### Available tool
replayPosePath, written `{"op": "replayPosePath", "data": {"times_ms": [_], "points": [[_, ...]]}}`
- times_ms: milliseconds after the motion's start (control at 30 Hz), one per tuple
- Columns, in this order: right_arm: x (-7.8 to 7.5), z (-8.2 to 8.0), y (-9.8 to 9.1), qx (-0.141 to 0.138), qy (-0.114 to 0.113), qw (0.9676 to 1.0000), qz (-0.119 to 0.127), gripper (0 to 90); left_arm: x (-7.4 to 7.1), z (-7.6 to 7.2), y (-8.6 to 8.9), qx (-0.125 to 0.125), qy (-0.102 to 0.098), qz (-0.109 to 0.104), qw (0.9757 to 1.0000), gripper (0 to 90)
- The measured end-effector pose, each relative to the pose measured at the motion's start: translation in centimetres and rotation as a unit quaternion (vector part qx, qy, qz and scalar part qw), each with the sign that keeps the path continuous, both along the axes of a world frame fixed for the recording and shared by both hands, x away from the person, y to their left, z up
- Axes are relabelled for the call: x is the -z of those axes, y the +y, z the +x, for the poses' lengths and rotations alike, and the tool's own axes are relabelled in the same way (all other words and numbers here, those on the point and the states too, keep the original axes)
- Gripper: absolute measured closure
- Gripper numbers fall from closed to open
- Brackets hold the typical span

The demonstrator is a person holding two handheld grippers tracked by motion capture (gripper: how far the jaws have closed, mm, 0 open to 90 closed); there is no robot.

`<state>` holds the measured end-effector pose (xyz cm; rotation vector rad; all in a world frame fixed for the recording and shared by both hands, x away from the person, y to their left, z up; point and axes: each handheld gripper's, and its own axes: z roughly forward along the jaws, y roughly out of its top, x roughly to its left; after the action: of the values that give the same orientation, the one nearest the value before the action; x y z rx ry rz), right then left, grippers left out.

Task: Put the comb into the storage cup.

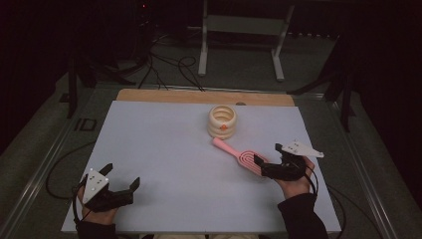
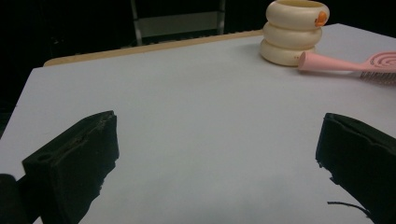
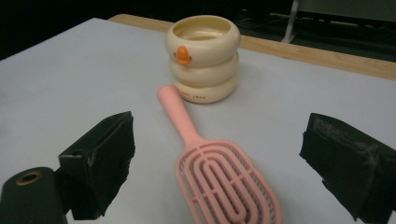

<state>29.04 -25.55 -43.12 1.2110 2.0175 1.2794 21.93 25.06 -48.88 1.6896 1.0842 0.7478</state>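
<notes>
Two tongs work over the white desk [image 1: 174, 149]. At the near left edge, the left tongs [image 1: 122, 177] rest with jaws spread wide, holding nothing. Toward the right lies a pink hairbrush [image 1: 239, 155], flat, its long axis diagonal: the handle points at the cream ringed cup [image 1: 222, 121], nearly touching its base. The cup's inside looks empty. The right tongs [image 1: 267, 155] gape open, straddling the brush head.

Left gripper [image 1: 122, 175]: jaws spread wide, hand low (wrist level).
Right gripper [image 1: 268, 155]: jaws wide apart, pointing forward-left.
</notes>
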Motion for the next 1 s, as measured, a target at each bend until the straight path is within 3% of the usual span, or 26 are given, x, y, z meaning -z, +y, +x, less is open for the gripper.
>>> {"op": "replayPosePath", "data": {"times_ms": [700,1000], "points": [[-1.0,1.9,3.2,-0.019,0.011,0.9996,-0.020,9.8,0.0,0.0,0.0,0.000,0.000,0.000,1.0000,0.3],[-0.8,2.4,3.8,-0.023,0.018,0.9992,-0.026,9.8,0.0,0.0,-0.1,0.000,0.000,0.000,1.0000,0.3]]}}
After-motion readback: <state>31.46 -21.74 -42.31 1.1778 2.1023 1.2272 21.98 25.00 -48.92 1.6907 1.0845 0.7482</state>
